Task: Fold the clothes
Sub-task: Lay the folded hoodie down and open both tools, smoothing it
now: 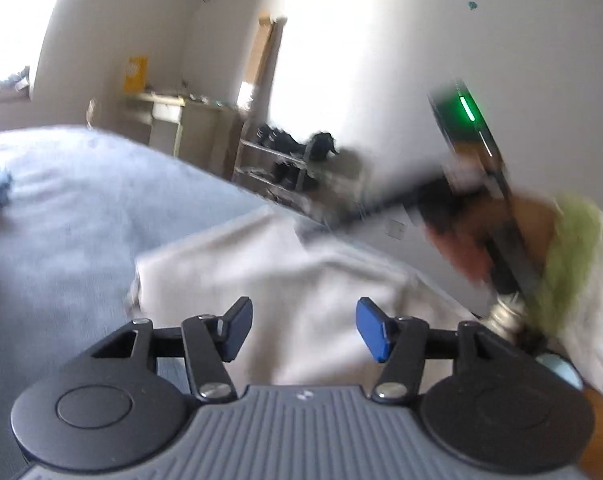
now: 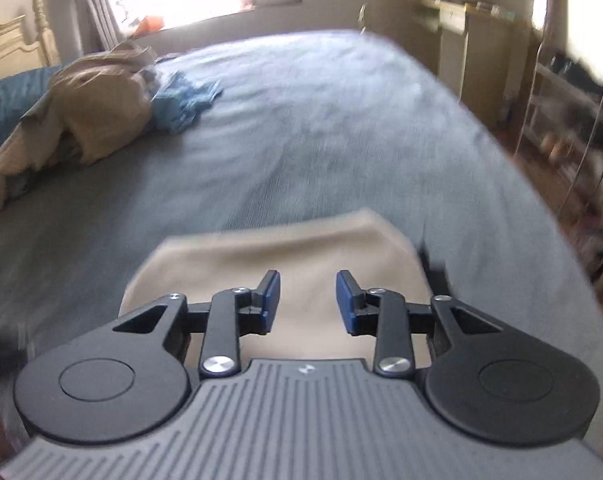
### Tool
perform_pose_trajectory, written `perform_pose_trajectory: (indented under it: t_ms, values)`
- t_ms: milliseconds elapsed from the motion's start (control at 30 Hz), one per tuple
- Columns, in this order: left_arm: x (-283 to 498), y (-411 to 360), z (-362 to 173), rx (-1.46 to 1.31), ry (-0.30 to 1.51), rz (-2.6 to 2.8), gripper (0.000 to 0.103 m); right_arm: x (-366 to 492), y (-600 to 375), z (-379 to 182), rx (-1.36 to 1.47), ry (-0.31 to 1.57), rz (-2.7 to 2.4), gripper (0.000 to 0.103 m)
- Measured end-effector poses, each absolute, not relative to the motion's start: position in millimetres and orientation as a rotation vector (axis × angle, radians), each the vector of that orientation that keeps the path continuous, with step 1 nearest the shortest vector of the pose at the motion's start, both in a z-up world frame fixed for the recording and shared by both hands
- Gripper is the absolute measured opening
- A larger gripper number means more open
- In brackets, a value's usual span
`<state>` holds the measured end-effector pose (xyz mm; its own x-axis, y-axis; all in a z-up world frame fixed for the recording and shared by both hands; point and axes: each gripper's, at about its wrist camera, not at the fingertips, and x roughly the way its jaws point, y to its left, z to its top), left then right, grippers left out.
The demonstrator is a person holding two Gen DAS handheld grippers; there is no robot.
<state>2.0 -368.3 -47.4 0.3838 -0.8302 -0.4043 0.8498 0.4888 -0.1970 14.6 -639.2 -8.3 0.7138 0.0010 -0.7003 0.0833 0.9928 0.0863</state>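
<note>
Blue-padded and spread apart, the left claw (image 1: pixel 303 330) is hanging empty just above a folded cream garment (image 1: pixel 261 264); that garment is lying on the grey bed (image 1: pixel 81 200), near its edge; the right claw (image 2: pixel 308 300) is also standing with its jaws apart, nothing between them, over the same cream cloth; a hand (image 1: pixel 481 240) with a green-and-white sleeve (image 1: pixel 573 248) is gripping the other tool at the right of the left view; a heap of tan and blue clothes (image 2: pixel 101 112) is lying well apart, across the bed.
</note>
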Motion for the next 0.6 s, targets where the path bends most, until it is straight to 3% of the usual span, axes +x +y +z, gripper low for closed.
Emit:
perform_pose_trajectory:
  t_ms: [167,300,500,600]
  values:
    - [4.3,-403.0,-70.1,0.159,0.615,-1.074,0.055,-27.6,-638.5,-28.8,0.104,0.768,-0.106,0.027]
    - [-27.4,-378.8,-82.3,0.209,0.579,-1.083,0.059,-61.9,-614.8,-21.1,-0.046,0.806,-0.138,0.027]
    - [-34.9,-376.7,-84.6,0.229,0.615,-1.069,0.061,-36.5,-582.3,-7.2,0.023,0.639,-0.138,0.027]
    - [-38.3,-361.8,-76.4,0.192,0.638,-1.054,0.060,-29.9,-569.9,-38.0,0.030,0.686,-0.152,0.026]
